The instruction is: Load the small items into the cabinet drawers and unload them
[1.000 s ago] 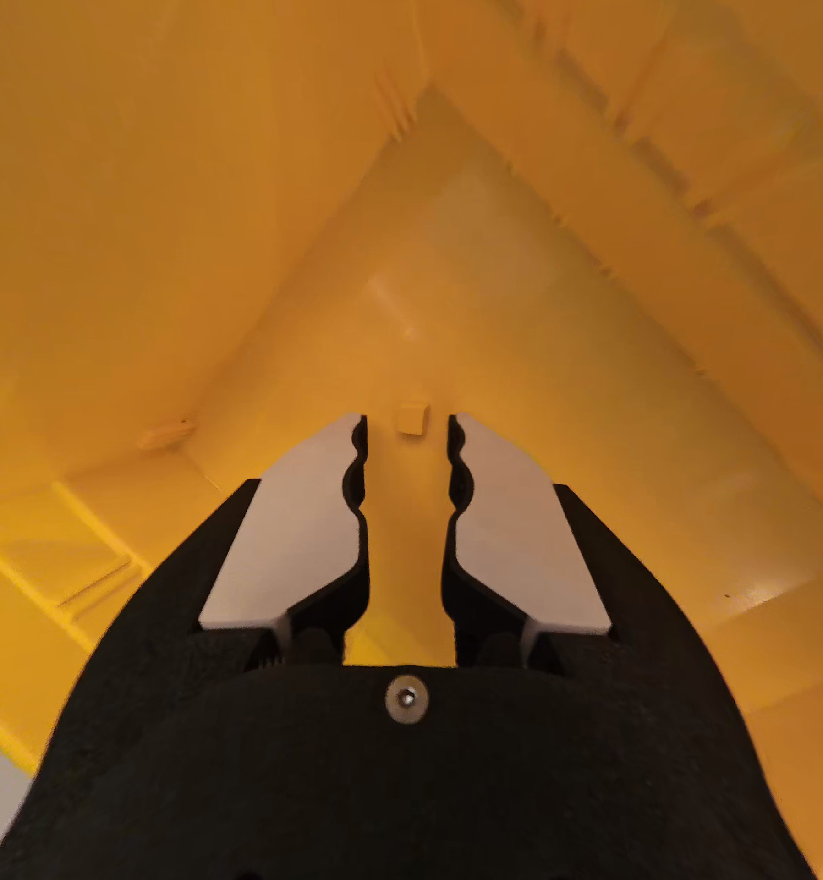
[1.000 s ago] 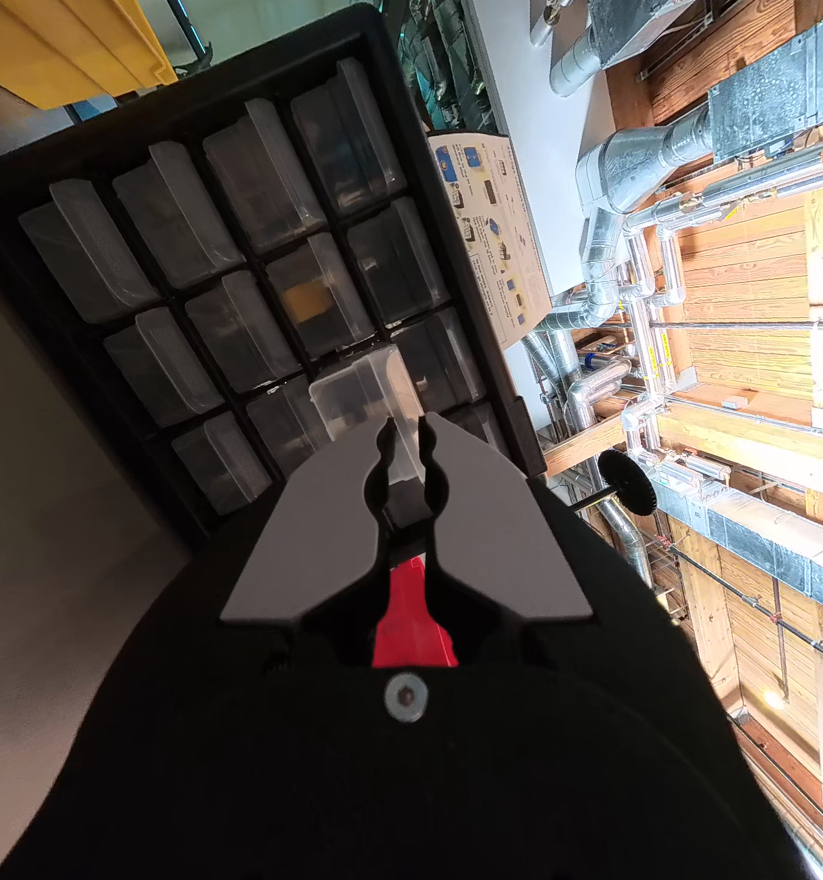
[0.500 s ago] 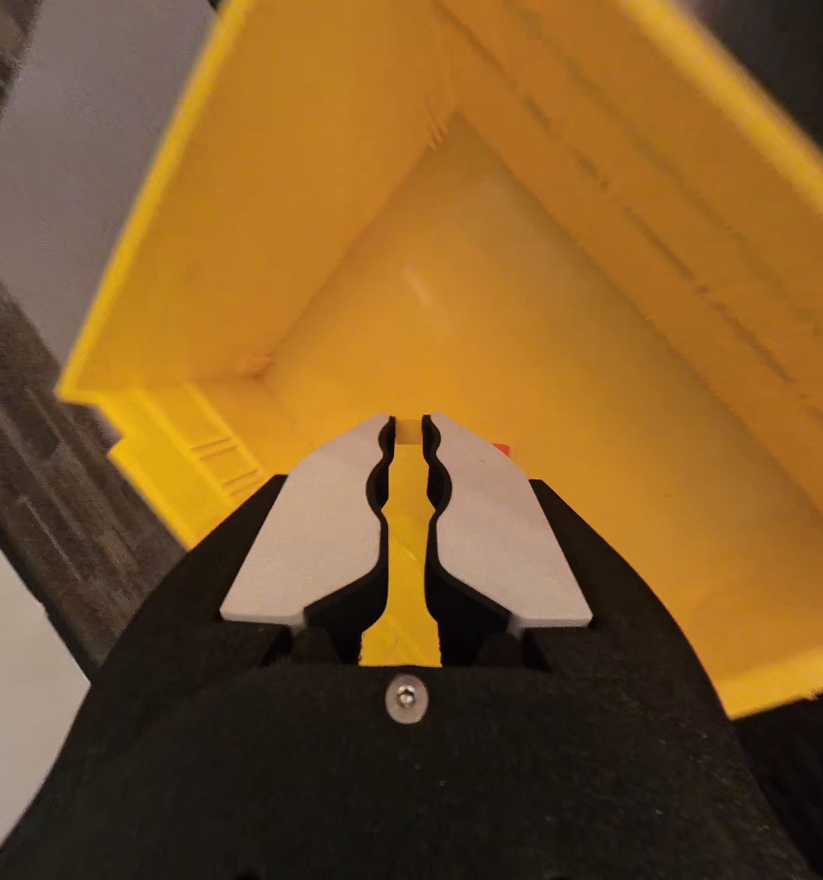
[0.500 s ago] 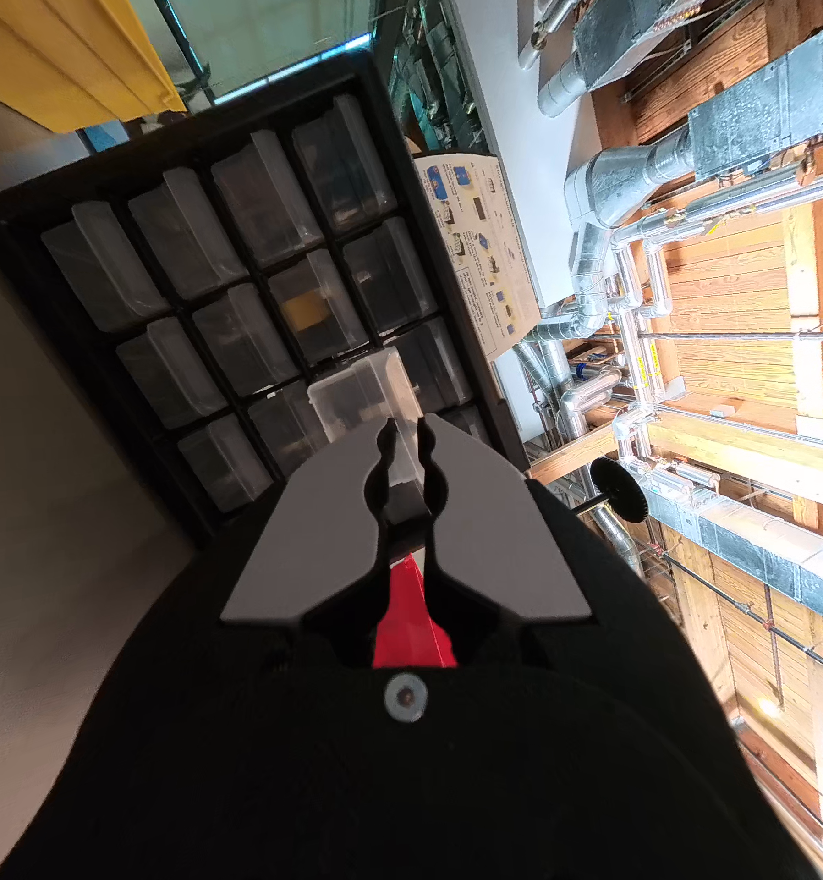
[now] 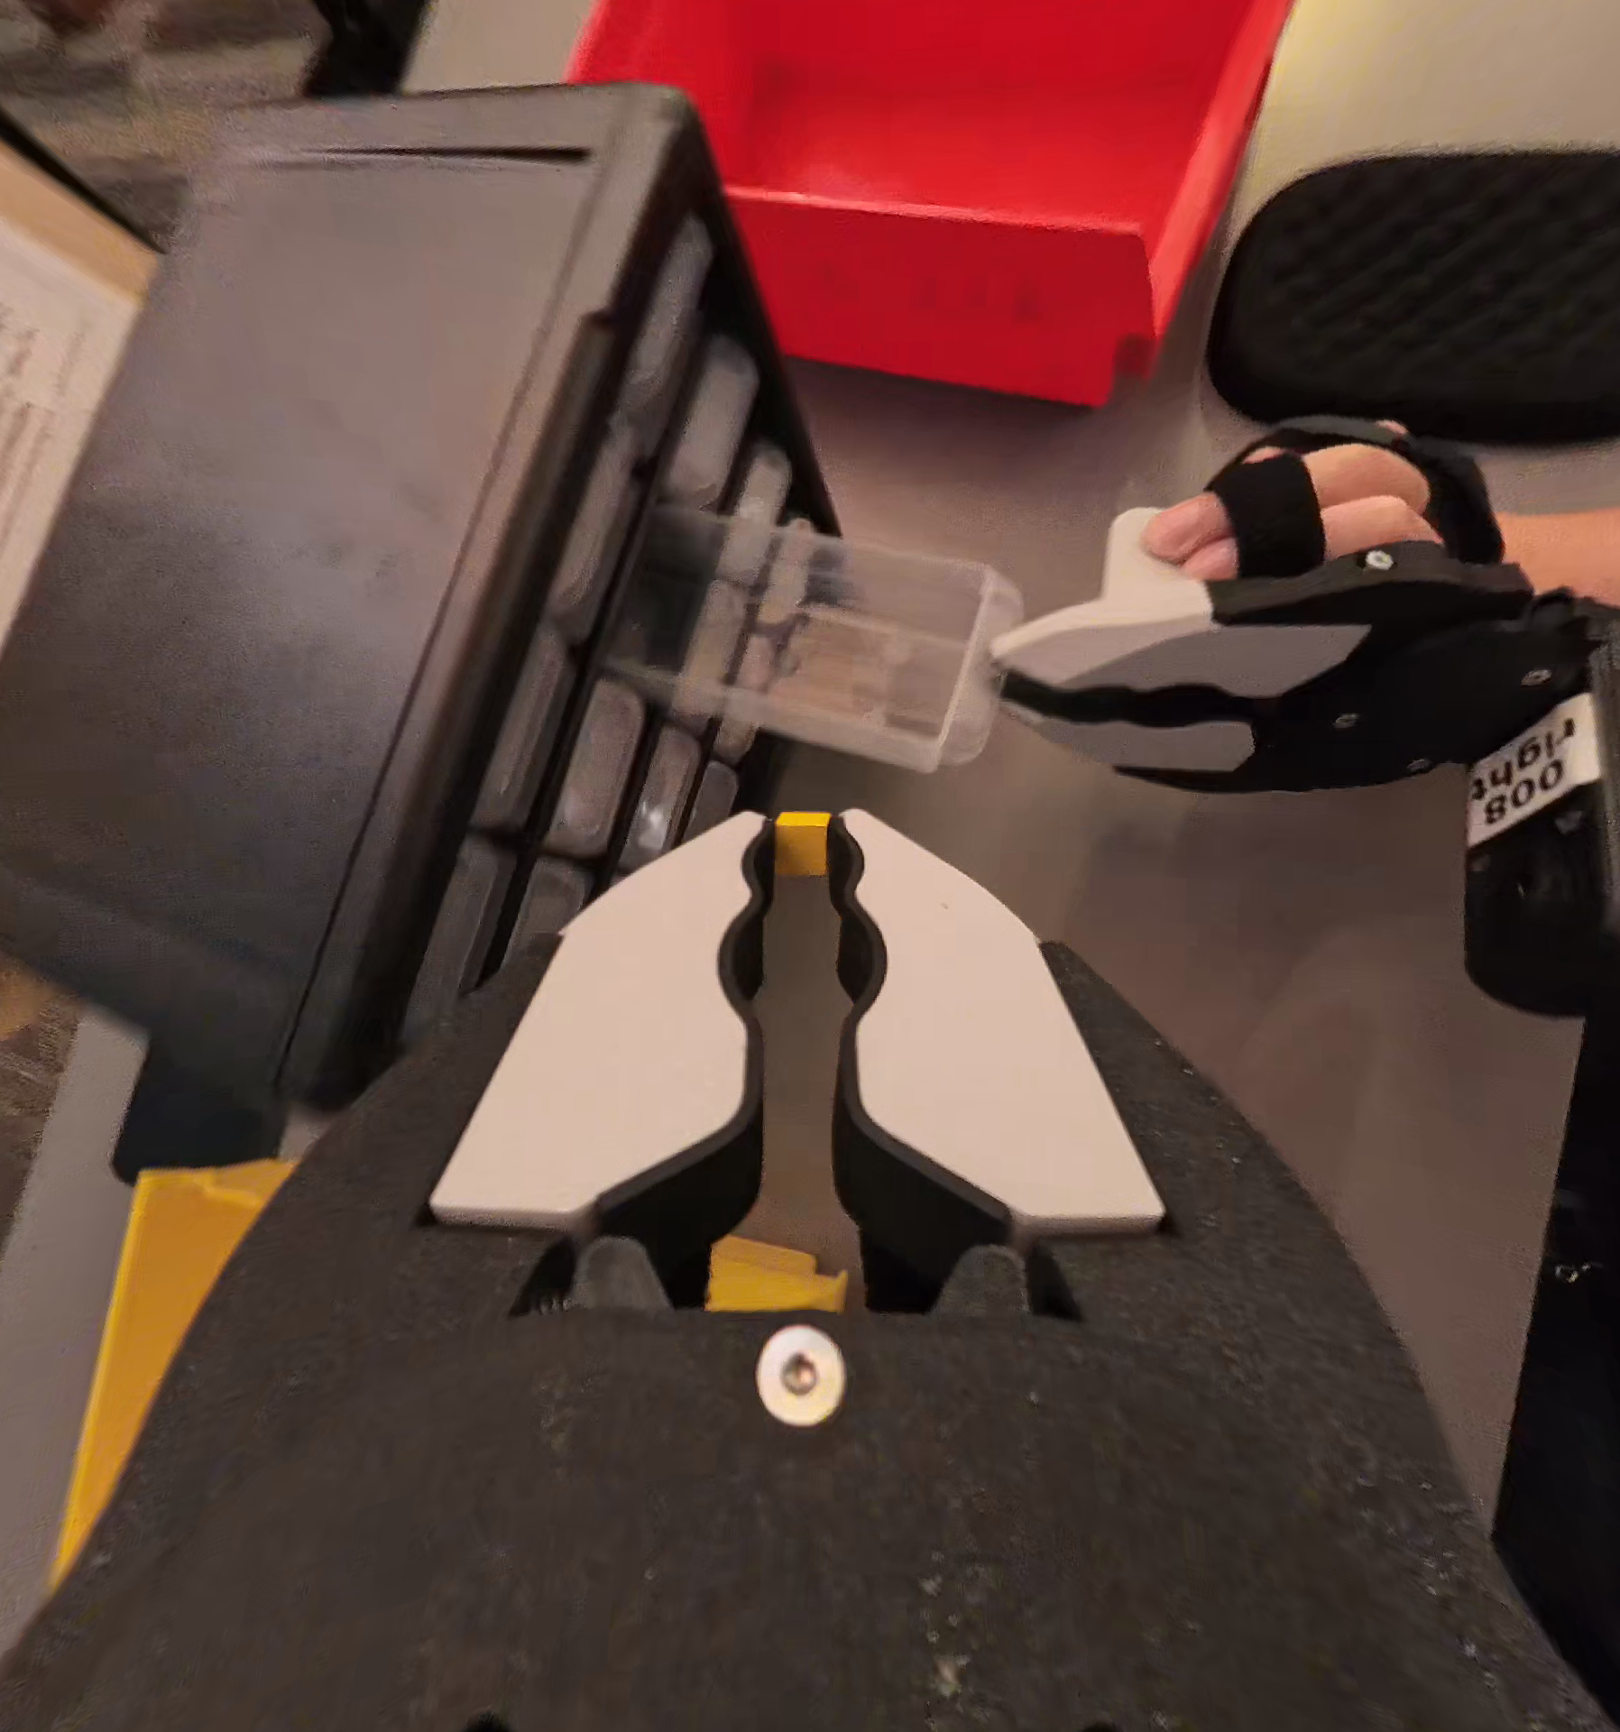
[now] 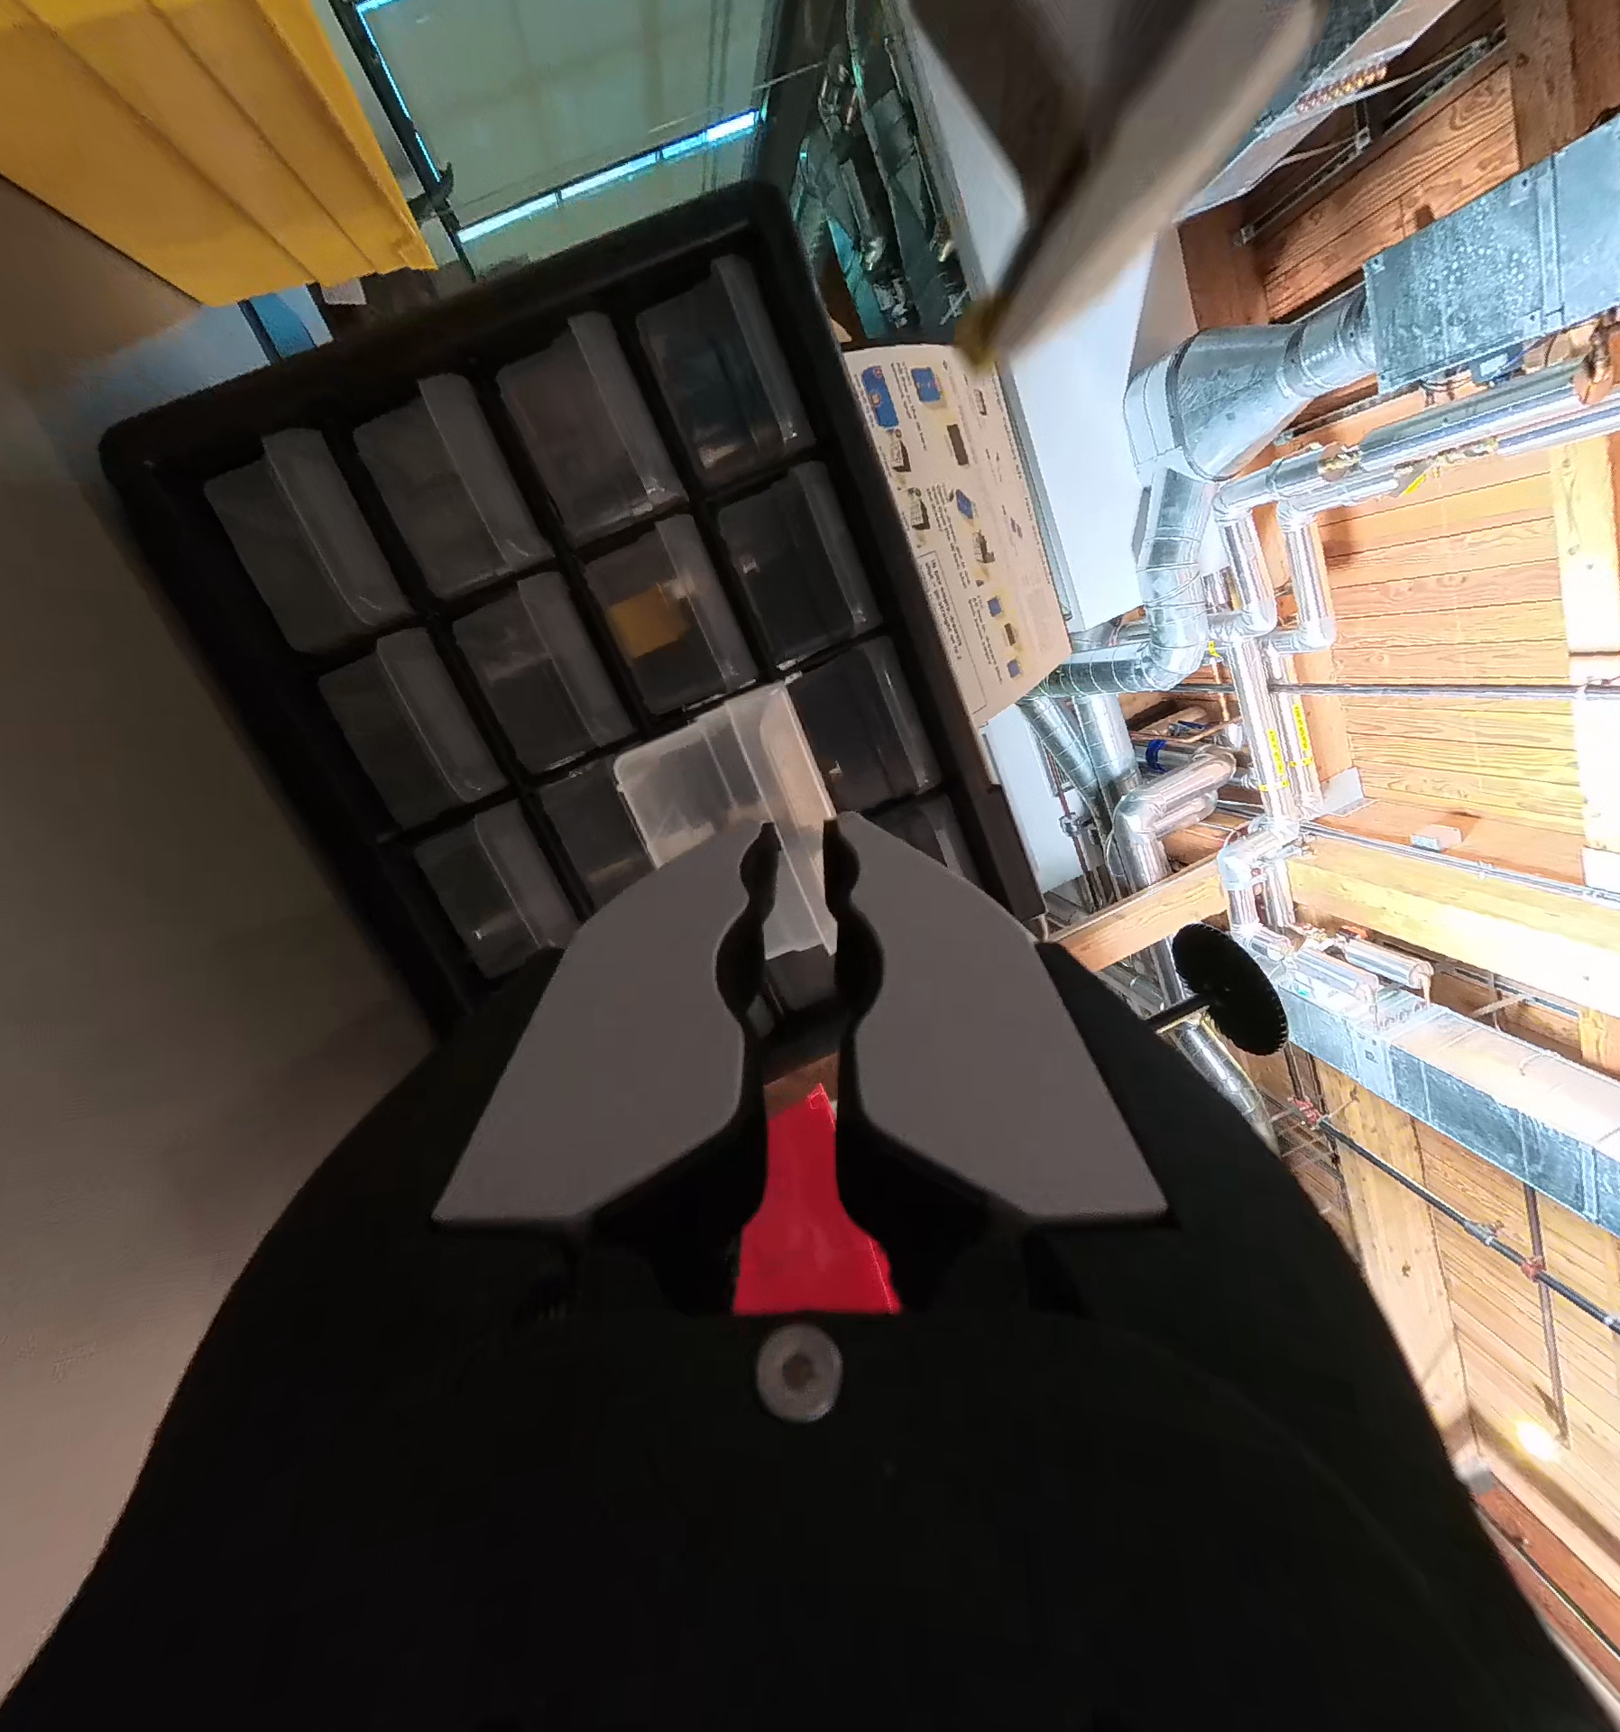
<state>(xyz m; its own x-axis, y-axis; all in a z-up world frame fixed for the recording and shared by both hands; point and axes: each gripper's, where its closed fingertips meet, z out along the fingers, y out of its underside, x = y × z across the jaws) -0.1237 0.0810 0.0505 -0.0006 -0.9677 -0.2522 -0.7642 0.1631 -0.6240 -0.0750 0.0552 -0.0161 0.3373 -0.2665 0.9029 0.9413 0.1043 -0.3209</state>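
Left gripper (image 5: 802, 825), jaws closed on a small yellow block (image 5: 802, 842) pinched at the very fingertips, held near the front of the black drawer cabinet (image 5: 319, 600). Right gripper (image 5: 1012, 667), jaws clamped on the front lip of a clear drawer (image 5: 834, 647) that stands pulled well out of the cabinet face, right of the left gripper and farther off. A red bin (image 5: 937, 178) lies beyond on the table (image 5: 1256, 937), and a yellow bin (image 5: 169, 1312) shows at the near left. Probable hazards: the block, held only by its near edge, may twist or slip before it is over the drawer mouth; the drawer, supported mainly by the right gripper's narrow grip, may tip or come free of its slot if pulled farther; the two grippers may collide as the left one closes in on the drawer.
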